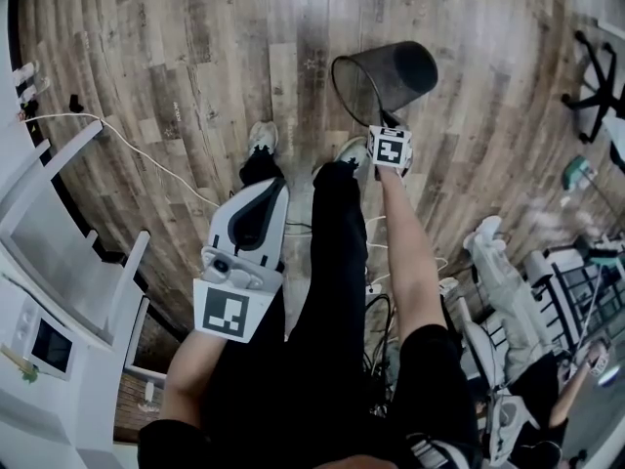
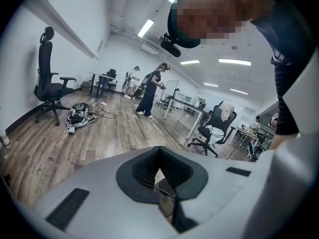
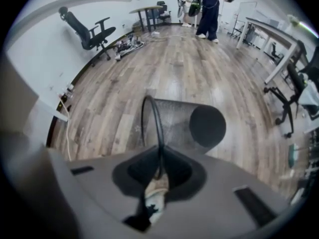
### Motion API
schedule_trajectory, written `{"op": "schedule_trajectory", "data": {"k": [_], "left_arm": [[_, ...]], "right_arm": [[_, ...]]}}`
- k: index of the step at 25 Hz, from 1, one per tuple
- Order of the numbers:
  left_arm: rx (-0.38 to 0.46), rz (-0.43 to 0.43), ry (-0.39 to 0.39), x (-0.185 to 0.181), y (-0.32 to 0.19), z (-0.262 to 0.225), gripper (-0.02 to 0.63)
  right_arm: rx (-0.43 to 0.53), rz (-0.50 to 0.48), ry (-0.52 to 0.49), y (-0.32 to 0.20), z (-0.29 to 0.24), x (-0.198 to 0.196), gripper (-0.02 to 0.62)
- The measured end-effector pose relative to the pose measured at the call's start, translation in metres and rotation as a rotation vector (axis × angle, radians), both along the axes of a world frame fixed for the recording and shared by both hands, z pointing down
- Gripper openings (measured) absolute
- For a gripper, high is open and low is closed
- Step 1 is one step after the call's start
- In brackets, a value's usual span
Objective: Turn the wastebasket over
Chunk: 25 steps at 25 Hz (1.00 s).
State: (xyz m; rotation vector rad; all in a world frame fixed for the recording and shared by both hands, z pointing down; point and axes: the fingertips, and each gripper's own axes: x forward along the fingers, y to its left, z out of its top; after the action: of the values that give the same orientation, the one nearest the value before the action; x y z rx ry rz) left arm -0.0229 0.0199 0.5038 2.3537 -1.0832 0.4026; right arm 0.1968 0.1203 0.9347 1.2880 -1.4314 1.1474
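Observation:
A black mesh wastebasket (image 1: 388, 78) hangs tilted on its side just over the wooden floor, its open mouth toward the left and its closed base up and to the right. My right gripper (image 1: 388, 127) points steeply down and is shut on the near part of the rim (image 3: 158, 156), which runs between its pads. The right gripper view shows the mesh wall (image 3: 174, 123) and the dark round base (image 3: 207, 126) beyond. My left gripper (image 1: 267, 193) is held low by the left leg, away from the basket, shut with nothing in it (image 2: 159, 176).
The person's shoes (image 1: 262, 137) stand just short of the basket. White furniture (image 1: 59, 252) and a floor cable (image 1: 146, 159) lie left. An office chair (image 1: 591, 86) and clutter are right. Desks (image 3: 279, 39), a chair (image 3: 87, 31) and people (image 3: 207, 4) stand farther off.

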Motion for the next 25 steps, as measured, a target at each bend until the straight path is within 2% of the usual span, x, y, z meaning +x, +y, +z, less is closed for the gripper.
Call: {"op": "schedule_trajectory", "data": {"k": [7,9,12,20,25], "left_arm": [[-0.081,-0.026,0.030,-0.003,0.007,0.028,0.035],[-0.136,-0.020,0.019,-0.006,0.012,0.044,0.035],[-0.227,-0.038,0.056,-0.011,0.016,0.072,0.038],[-0.354,-0.083,0.091,-0.024,0.018,0.120,0.132],[-0.421,-0.075,0.069,-0.032,0.026,0.154,0.173]], "right_arm": [[-0.010,0.051,-0.107,-0.005,-0.017,0.004,0.052],[-0.008,0.070,-0.136,-0.009,-0.023,0.004,0.051],[-0.014,0.108,-0.166,-0.008,-0.027,0.004,0.050],[-0.020,0.172,-0.246,-0.010,-0.038,-0.009,0.046],[-0.034,0.203,-0.312,-0.005,-0.046,-0.024,0.044]]}}
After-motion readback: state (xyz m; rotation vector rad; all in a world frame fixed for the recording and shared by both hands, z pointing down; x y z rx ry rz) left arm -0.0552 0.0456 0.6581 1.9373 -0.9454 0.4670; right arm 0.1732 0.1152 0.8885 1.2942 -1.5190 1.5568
